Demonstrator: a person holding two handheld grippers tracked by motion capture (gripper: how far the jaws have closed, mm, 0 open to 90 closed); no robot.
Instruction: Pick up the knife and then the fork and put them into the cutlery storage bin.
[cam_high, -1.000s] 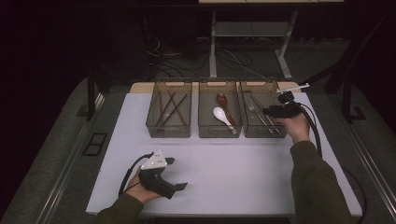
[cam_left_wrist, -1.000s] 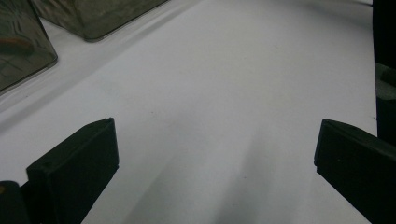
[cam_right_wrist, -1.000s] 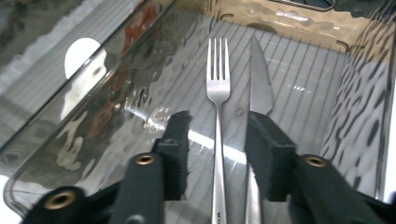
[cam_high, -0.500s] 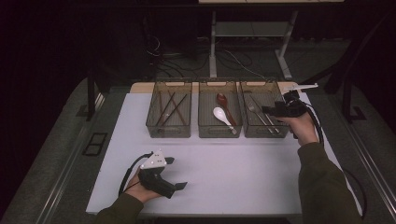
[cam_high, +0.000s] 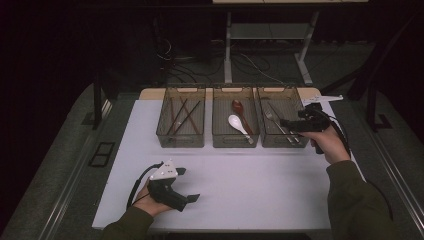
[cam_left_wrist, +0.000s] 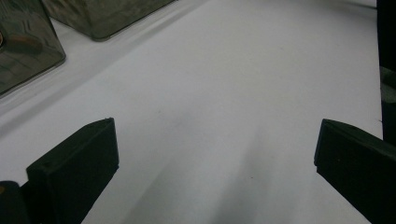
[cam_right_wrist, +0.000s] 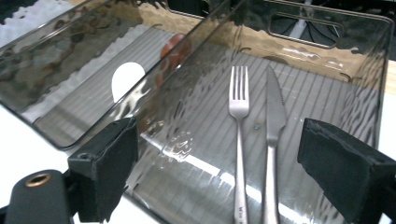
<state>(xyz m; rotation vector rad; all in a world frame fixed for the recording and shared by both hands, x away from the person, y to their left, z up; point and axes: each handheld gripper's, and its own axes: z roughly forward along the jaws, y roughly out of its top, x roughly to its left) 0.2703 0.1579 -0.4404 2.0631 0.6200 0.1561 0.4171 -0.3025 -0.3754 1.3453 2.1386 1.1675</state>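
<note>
I see a white table (cam_high: 260, 190); three clear bins (cam_high: 235, 125) sit in a row across its upper middle.

Fork (cam_right_wrist: 238, 100) beside knife (cam_right_wrist: 274, 107) in clear bin (cam_right_wrist: 327, 42), tool (cam_right_wrist: 243, 175) open

Dim room in the high view: the white bench (cam_high: 240, 190) alone is lit from overhead, everything beyond it black. The right gripper view is sharp, with glare streaks on the clear bin (cam_right_wrist: 299, 60). The left gripper view's fingers (cam_left_wrist: 70, 172) blur at 7 o'clock.
</note>
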